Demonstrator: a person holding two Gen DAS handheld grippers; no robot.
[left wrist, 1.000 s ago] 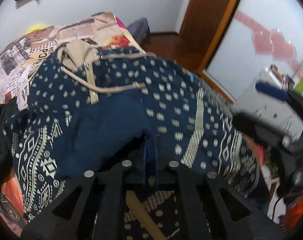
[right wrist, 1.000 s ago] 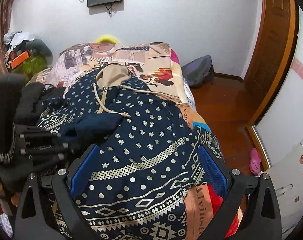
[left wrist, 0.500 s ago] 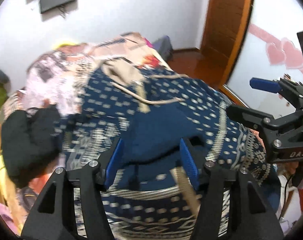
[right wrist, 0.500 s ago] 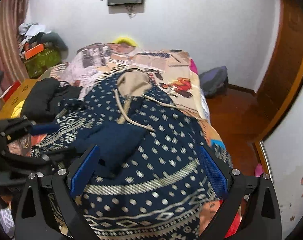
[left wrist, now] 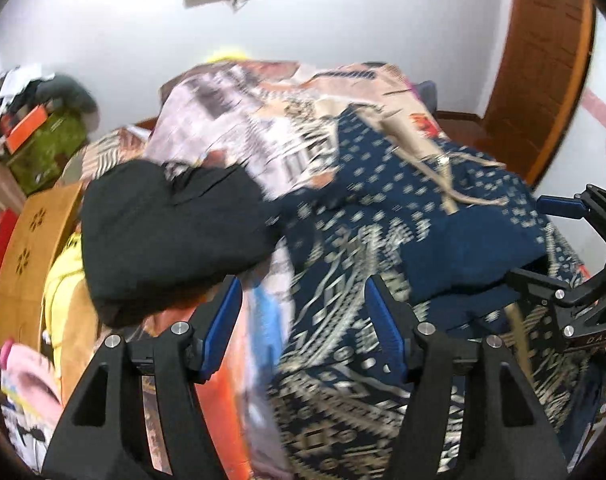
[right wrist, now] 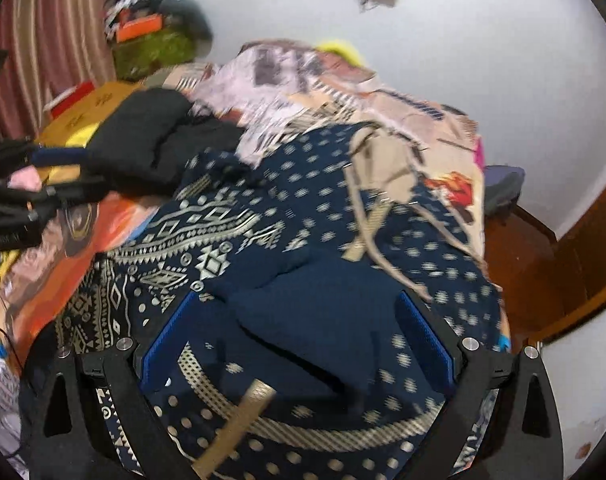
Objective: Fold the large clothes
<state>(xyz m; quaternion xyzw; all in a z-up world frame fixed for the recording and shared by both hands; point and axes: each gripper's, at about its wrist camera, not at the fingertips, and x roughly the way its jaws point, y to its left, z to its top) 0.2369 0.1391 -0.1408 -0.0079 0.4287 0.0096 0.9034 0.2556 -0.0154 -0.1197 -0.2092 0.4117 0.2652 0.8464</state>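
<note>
A navy hoodie with beige dots, zigzag bands, a beige hood lining and drawstrings lies spread on the bed. One plain navy sleeve is folded across its body. My left gripper hovers over the hoodie's left edge; its jaws are opening and nothing is pressed between the blue pads. My right gripper is open wide above the folded sleeve, not gripping it. In the left wrist view the right gripper shows at the right edge. The left gripper shows at the left edge of the right wrist view.
A black garment lies bunched on the bed left of the hoodie. A printed bedsheet covers the bed. A wooden box and clutter stand at the left. A wooden door and dark floor are at the right.
The left gripper let go of the navy sleeve, opened, and swung left toward the black garment. The right gripper stayed open and moved over the folded sleeve.
</note>
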